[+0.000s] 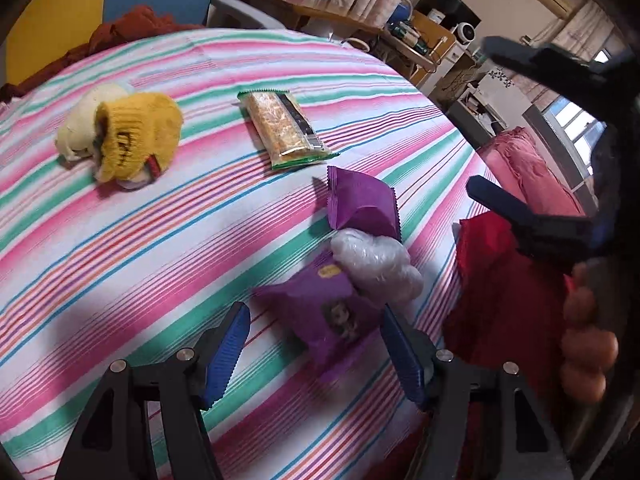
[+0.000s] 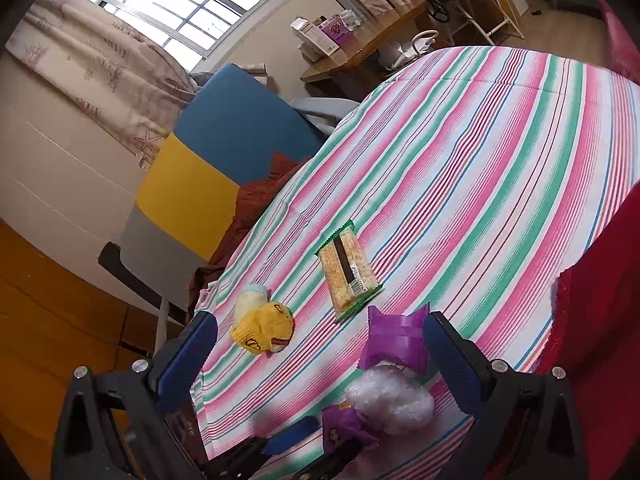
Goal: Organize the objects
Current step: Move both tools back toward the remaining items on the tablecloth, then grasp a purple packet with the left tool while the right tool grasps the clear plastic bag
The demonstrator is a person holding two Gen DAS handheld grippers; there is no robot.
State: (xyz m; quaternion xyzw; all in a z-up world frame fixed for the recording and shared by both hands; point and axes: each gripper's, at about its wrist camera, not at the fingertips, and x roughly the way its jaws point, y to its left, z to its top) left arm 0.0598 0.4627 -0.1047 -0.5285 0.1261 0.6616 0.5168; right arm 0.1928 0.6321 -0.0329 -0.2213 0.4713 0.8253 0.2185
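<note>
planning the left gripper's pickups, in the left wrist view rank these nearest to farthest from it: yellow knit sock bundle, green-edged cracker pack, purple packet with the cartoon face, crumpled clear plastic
1. purple packet with the cartoon face: between the open fingers of the left gripper.
2. crumpled clear plastic: just beyond, to the right, touching that packet.
3. green-edged cracker pack: mid-bed, ahead.
4. yellow knit sock bundle: far left.

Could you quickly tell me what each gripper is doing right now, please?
Left gripper: open, fingers either side of a purple snack packet, not gripping it.
Right gripper: open, holding nothing.
</note>
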